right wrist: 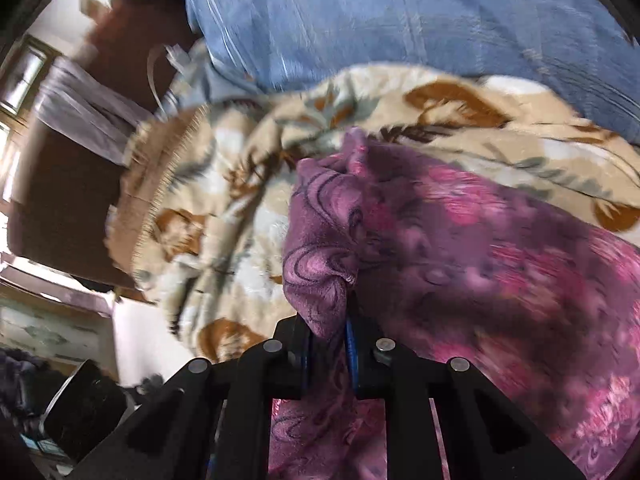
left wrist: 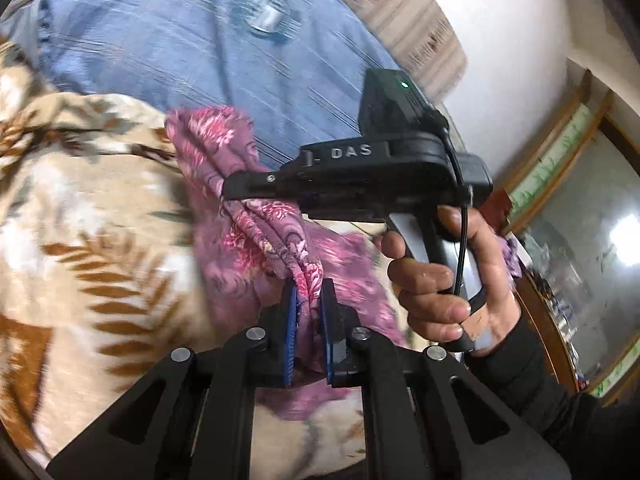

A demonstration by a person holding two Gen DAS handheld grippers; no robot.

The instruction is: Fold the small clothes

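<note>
At the bottom centre of the left wrist view, my left gripper [left wrist: 308, 304] is nearly closed, its blue pads clamped on a bunched ridge of the pink and purple floral fleece garment [left wrist: 256, 216]. The cloth runs from there up toward mid-frame, draped over the cream plush blanket with brown fern leaves [left wrist: 80, 208]. Only this view shows the right gripper from outside: its black body [left wrist: 360, 168] crosses the centre, tips buried in the garment's upper fold, with the person's hand [left wrist: 440, 280] on the handle at right, black sleeve behind. Blue bed sheet [left wrist: 180, 40] fills the upper left; a wood-framed cabinet [left wrist: 580, 220] sits at the right edge.

Right wrist view: the right gripper [right wrist: 328, 344] at bottom centre is pinched almost shut on a thick purple fold of the same garment [right wrist: 480, 260], which spreads across the lower right. No earlier frame to compare. This view alone shows the blanket's fringed brown edge [right wrist: 136, 184] at left. Both frames motion-blurred.
</note>
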